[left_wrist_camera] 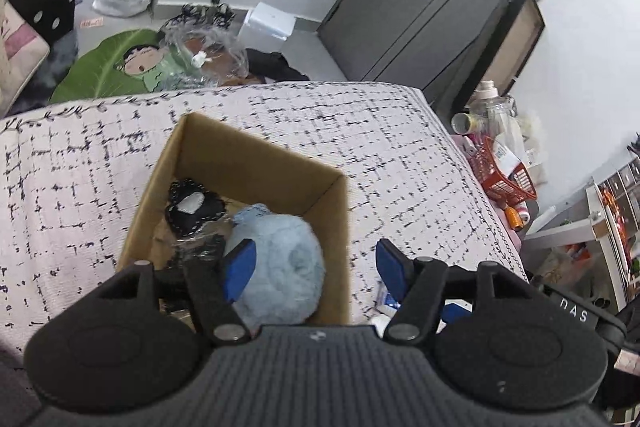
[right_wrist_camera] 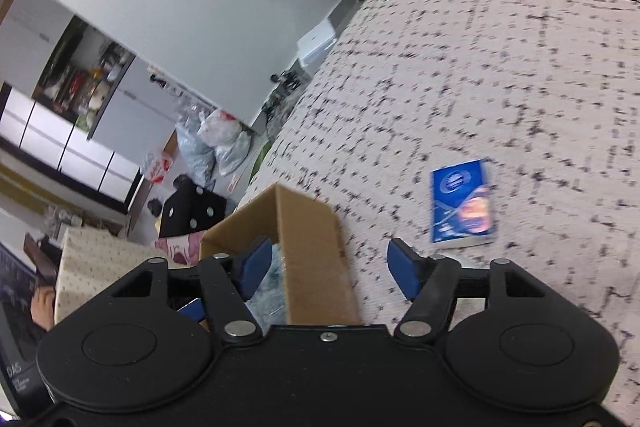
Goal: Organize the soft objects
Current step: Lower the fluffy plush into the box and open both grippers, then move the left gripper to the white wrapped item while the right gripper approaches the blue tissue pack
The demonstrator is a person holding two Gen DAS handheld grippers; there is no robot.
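Bed (left_wrist_camera: 400,131): covered in a pale spread with a black broken-grid print; carries all items below. Cardboard box (left_wrist_camera: 256,155): open-topped, standing on the bed. Pale blue fluffy bundle (left_wrist_camera: 288,267): lies inside the box against its near-right wall, directly beneath the left gripper (left_wrist_camera: 316,267), whose jaws are spread and empty above it, one blue pad over the bundle, the other outside the box wall. Black knitted item with a white patch (left_wrist_camera: 192,207): inside the box, behind the bundle. Right gripper (right_wrist_camera: 328,267): jaws spread, empty, straddling the box's right wall. Blue tissue packet (right_wrist_camera: 462,205): flat on the bed, right of the box, apart from both jaws.
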